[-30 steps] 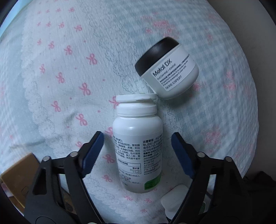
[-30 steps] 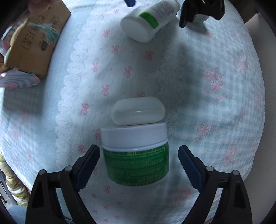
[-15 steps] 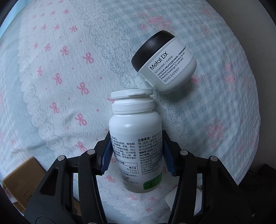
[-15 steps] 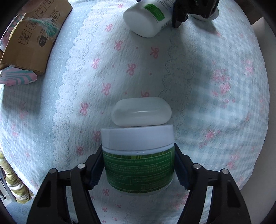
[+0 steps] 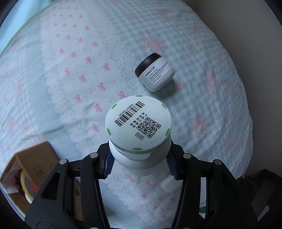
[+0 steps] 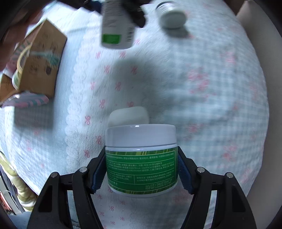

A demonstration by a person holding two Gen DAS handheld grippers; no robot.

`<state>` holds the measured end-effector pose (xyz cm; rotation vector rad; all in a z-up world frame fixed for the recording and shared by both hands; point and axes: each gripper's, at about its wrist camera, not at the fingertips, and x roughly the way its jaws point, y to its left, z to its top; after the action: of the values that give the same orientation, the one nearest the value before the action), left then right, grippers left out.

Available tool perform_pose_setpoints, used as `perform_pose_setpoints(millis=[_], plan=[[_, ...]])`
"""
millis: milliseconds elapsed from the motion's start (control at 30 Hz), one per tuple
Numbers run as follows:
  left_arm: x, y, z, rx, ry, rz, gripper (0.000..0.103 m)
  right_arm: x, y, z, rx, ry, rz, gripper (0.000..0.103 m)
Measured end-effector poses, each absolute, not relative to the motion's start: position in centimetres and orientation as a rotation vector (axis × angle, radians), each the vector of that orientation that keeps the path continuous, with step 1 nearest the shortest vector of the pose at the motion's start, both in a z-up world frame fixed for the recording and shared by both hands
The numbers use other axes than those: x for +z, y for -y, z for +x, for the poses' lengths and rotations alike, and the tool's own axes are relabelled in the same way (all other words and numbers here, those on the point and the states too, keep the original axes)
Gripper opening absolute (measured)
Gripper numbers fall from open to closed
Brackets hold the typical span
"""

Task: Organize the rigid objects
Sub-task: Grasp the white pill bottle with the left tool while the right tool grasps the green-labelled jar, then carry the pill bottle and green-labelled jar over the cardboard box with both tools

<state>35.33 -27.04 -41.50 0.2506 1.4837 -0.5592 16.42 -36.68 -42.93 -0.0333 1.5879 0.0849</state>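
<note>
My left gripper (image 5: 139, 163) is shut on a white pill bottle (image 5: 138, 123) and holds it upright above the bed, its barcoded cap facing the camera. The bottle also shows in the right wrist view (image 6: 117, 24), held aloft. My right gripper (image 6: 141, 171) is shut on a green-labelled jar with a white lid (image 6: 141, 158), lifted off the cover. A white jar with a black lid, marked Metal DX (image 5: 155, 72), lies on its side further off; it also shows in the right wrist view (image 6: 171, 14). A small white oval case (image 6: 128, 117) lies just beyond the green jar.
A blue checked bed cover with pink bows (image 5: 79, 70) lies under everything. A cardboard box (image 6: 40, 58) holding a roll of tape sits at the left edge; it also shows in the left wrist view (image 5: 30, 169). A striped cloth (image 6: 26, 101) lies beside it.
Both grippers closed on their objects and lifted them. The pill bottle went from lying flat to upright. The green jar rose off the cover. The views pulled back from the bed.
</note>
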Motion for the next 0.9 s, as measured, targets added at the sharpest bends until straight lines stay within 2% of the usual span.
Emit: perform_pose_setpoints(millis=[233, 467, 900], plan=[[-34.4, 24.5, 32.4, -0.528, -1.399, 0.183, 0.047, -37.0, 39.9, 16.2, 0.038, -1.494, 0.061, 0.067], [-26.8, 21.4, 28.0, -0.491, -1.292, 0.108, 0.047, -29.2, 38.8, 15.0, 0.041, -1.369, 0.081, 0.067], [-16.6, 6.9, 21.7, -0.282, -1.159, -0.064, 0.047, -17.8, 33.3, 15.8, 0.197, -1.176, 0.046, 0.067]])
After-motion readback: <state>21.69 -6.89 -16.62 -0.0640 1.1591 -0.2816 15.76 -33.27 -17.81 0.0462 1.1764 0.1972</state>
